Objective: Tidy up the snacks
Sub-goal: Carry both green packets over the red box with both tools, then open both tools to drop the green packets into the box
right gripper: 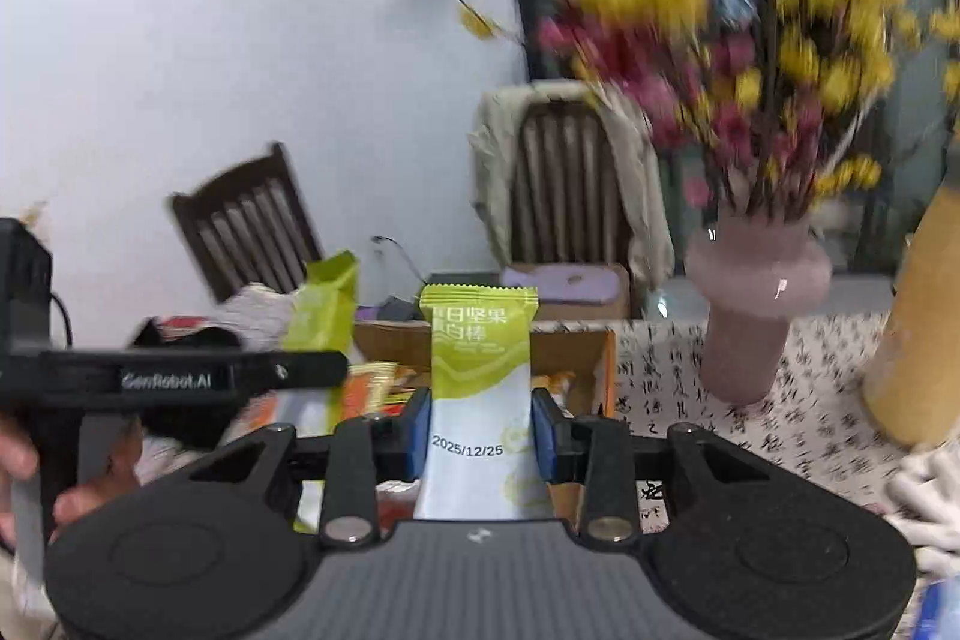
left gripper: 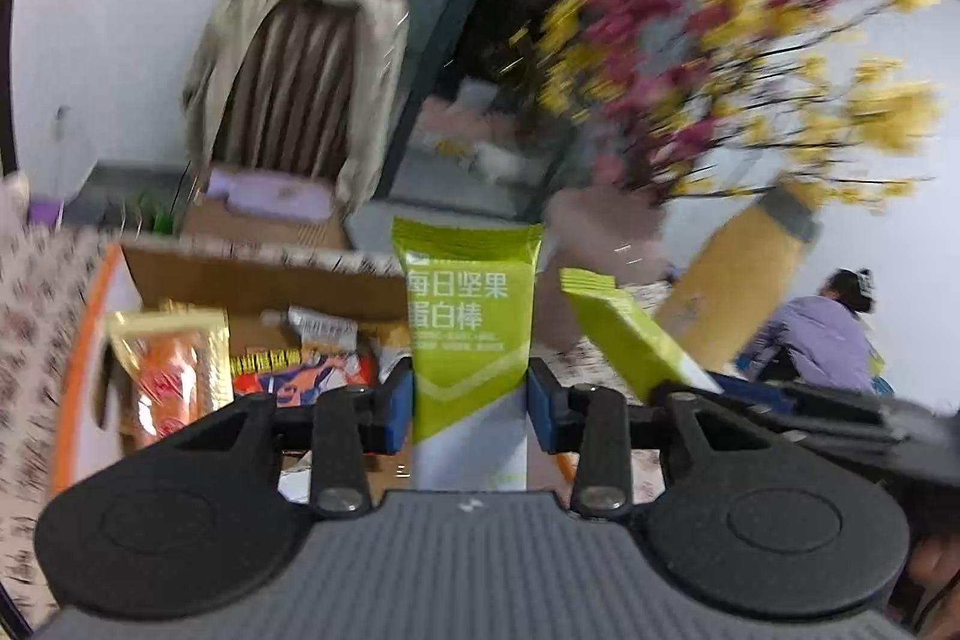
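A: Setting. What surface and room appear in the two wrist views?

B: A table [right gripper: 750, 400] covered with a pale cloth printed in dark calligraphy. Behind it, a plain white wall, a dark slatted wooden chair [right gripper: 252, 220], and a second slatted chair [right gripper: 570, 178] draped with a beige garment. A seated person in a lilac top [left gripper: 822, 334] is at the far right of the left wrist view. The background is motion-blurred.

A: Objects on the table?

B: A glossy pink vase [right gripper: 750, 304], narrow-necked and flared at the shoulder, holds yellow and crimson blossom branches [right gripper: 750, 40]. Just beside it stands a matte ochre cylinder vase [right gripper: 912, 328]. An open brown cardboard box [left gripper: 252, 274] holds crinkled foil snack packets [left gripper: 174, 370] in orange, gold and red.

A: State of the tongs?

B: The left gripper [left gripper: 471, 412] is clenched on a green protein bar [left gripper: 471, 316]; its blue pads press the flat, smooth wrapper from both sides. The bar stands upright, crimped edge uppermost, above the box. The right gripper [right gripper: 481, 436] likewise grasps a second green bar [right gripper: 480, 370], upright, green above and white below, with a printed date. Both bars are off the table.

A: Relation between the two tools?

B: Each view shows the other's bar tilted at the side, near its own.
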Motion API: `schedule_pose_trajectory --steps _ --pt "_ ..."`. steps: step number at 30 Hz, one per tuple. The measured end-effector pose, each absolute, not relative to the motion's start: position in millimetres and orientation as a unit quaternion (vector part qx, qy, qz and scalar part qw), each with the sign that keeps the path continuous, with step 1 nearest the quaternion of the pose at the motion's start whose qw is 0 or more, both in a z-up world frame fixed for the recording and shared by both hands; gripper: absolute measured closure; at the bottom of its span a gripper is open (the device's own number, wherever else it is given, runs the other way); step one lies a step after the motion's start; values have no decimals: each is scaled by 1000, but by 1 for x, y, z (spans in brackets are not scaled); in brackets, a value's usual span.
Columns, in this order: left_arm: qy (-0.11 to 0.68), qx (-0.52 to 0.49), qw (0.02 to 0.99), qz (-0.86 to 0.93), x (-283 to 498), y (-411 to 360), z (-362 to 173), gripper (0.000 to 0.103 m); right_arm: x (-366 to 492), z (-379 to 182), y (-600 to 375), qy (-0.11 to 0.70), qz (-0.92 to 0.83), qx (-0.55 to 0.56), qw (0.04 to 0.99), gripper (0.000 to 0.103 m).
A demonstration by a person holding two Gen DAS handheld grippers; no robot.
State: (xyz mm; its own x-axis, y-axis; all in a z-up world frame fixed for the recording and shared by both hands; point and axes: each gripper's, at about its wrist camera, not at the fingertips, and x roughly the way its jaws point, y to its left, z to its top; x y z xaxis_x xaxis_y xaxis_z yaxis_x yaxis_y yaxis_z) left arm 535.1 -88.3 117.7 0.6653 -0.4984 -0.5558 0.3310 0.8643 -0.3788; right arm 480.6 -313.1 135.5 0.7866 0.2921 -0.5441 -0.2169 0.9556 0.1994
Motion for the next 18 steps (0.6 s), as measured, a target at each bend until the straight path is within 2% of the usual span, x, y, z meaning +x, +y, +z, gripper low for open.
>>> schedule_pose_trajectory --steps 9,13,15,18 --pt "397 -161 879 -208 606 -103 36 65 561 35 -305 337 85 66 935 69" --pt "400 -174 878 -199 627 -107 21 64 568 23 -295 323 69 31 943 68" --pt "407 -181 873 -199 633 -108 15 64 572 19 -294 325 74 37 942 64" --pt "407 -177 871 -211 632 -107 13 63 569 19 -291 311 72 24 947 65"
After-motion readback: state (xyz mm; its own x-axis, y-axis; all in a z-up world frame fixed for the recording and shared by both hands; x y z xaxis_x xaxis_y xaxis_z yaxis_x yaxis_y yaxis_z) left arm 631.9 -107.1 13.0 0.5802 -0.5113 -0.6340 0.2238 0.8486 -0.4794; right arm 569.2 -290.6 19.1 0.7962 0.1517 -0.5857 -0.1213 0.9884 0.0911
